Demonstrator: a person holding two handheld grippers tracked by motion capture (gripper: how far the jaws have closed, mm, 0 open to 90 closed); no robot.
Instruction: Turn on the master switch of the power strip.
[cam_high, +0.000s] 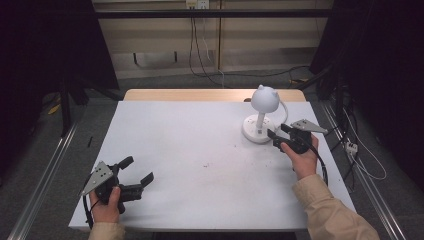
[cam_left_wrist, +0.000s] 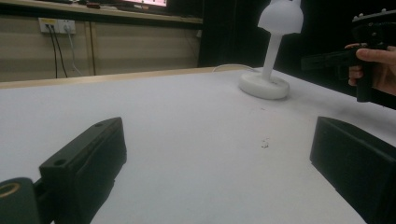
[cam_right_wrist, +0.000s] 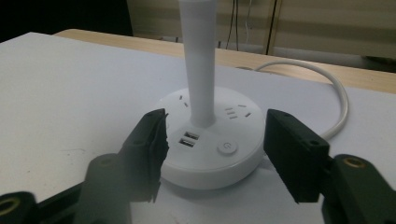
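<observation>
right gripper (cam_right_wrist: 215, 154) jaws wide, flanking lamp (cam_right_wrist: 212, 144) base front, not touching | power button dead ahead between jaws | stem upright beyond | left gripper (cam_high: 132, 172) jaws wide, empty, lamp well ahead-right | right hand nearer

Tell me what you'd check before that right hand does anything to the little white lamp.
1. Right tool open: ok, its jaws stand apart.
2. Aimed at the white round-based desk lamp: ok, the base sits between the jaws.
3. Round power button on the base unobstructed: ok, it faces the tool.
4. White cord out of the jaws' path: ok, it curves behind the base.
5. Left tool out of the way: ok, open, low at the near left of the white table.
6. Lamp lit: cannot tell.
</observation>
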